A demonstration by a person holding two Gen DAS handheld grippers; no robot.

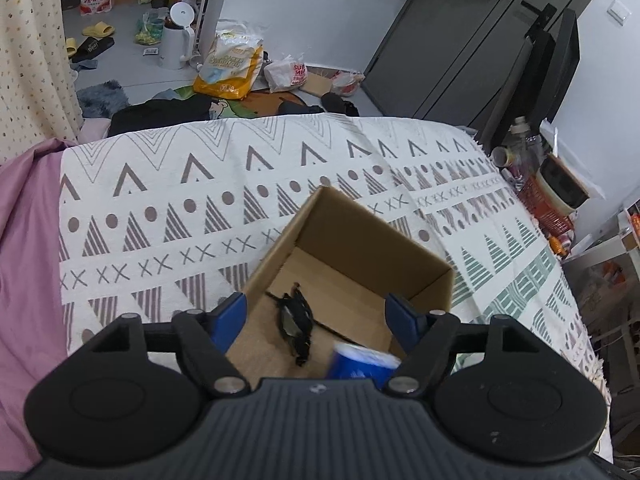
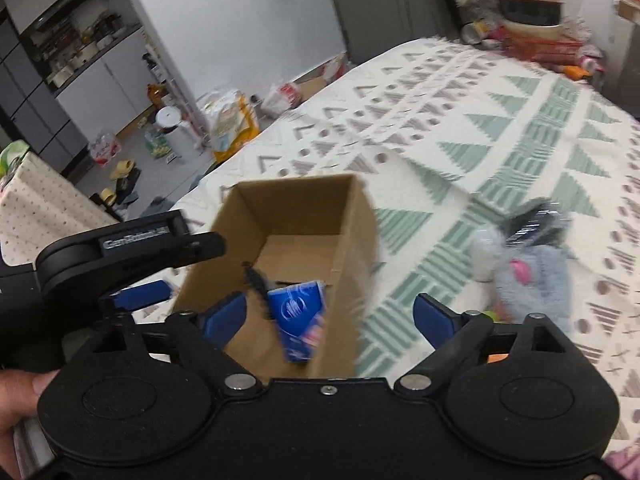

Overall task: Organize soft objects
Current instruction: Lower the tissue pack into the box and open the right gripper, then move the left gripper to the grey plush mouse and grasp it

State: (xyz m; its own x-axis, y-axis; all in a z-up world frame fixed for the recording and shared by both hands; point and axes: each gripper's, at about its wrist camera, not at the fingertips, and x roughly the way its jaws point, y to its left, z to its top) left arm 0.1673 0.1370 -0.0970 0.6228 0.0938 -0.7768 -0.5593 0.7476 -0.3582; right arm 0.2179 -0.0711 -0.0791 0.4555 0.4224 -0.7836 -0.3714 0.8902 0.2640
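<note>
While both the left tongs point(image 1: 316, 316) and right tongs point(image 2: 330, 314) gape wide and empty, a blue tissue pack point(image 2: 300, 316) sits inside the cardboard box point(image 2: 352, 232) on the bed point(image 2: 500, 128).

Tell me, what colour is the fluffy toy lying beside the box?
Grey plush toy, pink patch; right wrist view.

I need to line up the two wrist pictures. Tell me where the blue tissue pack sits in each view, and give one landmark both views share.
Left wrist: the blue tissue pack shows at the bottom centre, inside the cardboard box, partly cut off by the gripper body.
Right wrist: the pack is lower centre, inside the box, leaning against its right wall, blurred.
Shared landmark: the black stringy item on the box floor, just left of the pack.
</note>
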